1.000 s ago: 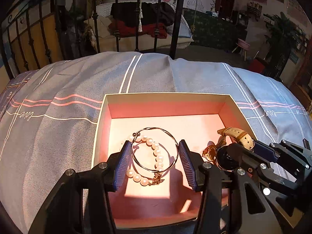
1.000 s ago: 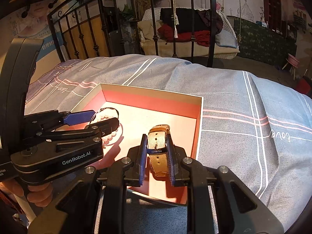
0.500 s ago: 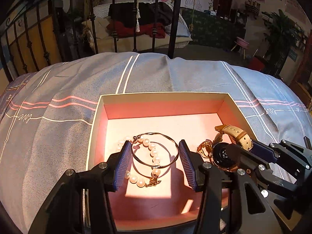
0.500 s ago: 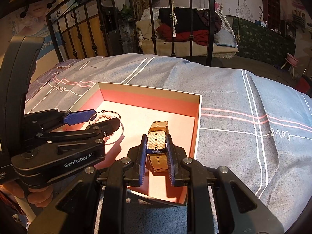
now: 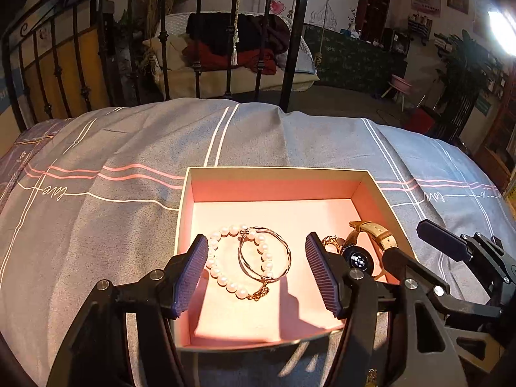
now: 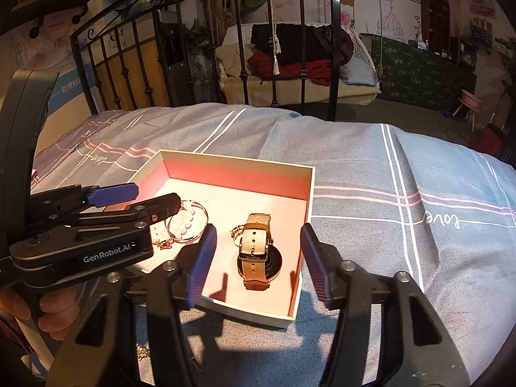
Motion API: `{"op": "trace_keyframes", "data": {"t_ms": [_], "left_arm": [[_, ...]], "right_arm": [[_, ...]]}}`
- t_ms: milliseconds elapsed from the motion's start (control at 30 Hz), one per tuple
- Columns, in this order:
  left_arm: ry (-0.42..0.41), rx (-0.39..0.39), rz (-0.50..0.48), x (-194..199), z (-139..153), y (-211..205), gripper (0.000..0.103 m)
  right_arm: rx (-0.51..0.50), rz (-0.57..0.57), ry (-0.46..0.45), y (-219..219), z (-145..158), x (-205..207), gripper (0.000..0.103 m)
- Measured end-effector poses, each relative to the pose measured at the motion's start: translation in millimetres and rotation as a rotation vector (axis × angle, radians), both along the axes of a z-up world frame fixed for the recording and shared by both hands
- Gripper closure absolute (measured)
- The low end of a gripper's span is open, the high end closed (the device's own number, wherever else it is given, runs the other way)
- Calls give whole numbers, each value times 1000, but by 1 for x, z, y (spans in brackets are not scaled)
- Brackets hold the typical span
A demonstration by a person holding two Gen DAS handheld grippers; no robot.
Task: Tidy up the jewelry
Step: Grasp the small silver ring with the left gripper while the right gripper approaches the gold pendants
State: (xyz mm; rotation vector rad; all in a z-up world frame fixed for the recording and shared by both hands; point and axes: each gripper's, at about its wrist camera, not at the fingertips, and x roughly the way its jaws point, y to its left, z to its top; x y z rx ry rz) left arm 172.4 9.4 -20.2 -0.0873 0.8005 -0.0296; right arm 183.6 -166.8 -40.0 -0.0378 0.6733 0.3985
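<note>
A shallow pink-lined box (image 5: 277, 171) sits on the bed (image 5: 96, 225), and the jewelry now lies inside it. The pearl bracelet (image 5: 225, 258) and the thin bangle (image 5: 264, 254) overlap on the box floor at the left; the watch (image 6: 256, 251) lies at the right, near the right wall, with a small gold piece (image 5: 329, 242) just beside it.

The left gripper (image 5: 256, 272) hangs over the bracelet and bangle; its jaws have just been opening and stand released, the two pieces below the gap with neither pad touching them. The right gripper (image 6: 258, 266) hangs over the watch; its jaws have also just been opening and are released, clear of the strap on both sides.

This looks like the end of the placing step: both loads are set down and let go. Next, each gripper should lift straight out without snagging a strap or chain, then look for remaining pieces; something gold glints on the bed near the box's near edge, too unclear to name.
</note>
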Motion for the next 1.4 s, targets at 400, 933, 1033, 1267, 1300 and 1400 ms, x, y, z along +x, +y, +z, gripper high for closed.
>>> {"op": "trace_keyframes", "data": {"t_ms": [400,933,1033,1267,1300,1400], "left_arm": [[17,-60,-43,-106,-15,18,36],[23,67,-113,-142,-49,-8,48],[7,77,-135,-144,-48,-11,63],[-29,138,-176,-148,-47,-23,86],[-32,130,-180,-148,-46,-24,86],[-37,108,-183,-146,-45,-24,86]], "right_arm": [[62,28,88,-22,-28,-96,46],[3,91,146,4,-54,-111,58],[2,91,146,4,-54,-110,58],[-14,100,157,7,-54,-108,58],[-19,105,161,9,-55,-106,58],[-50,135,180,17,-55,-99,56]]}}
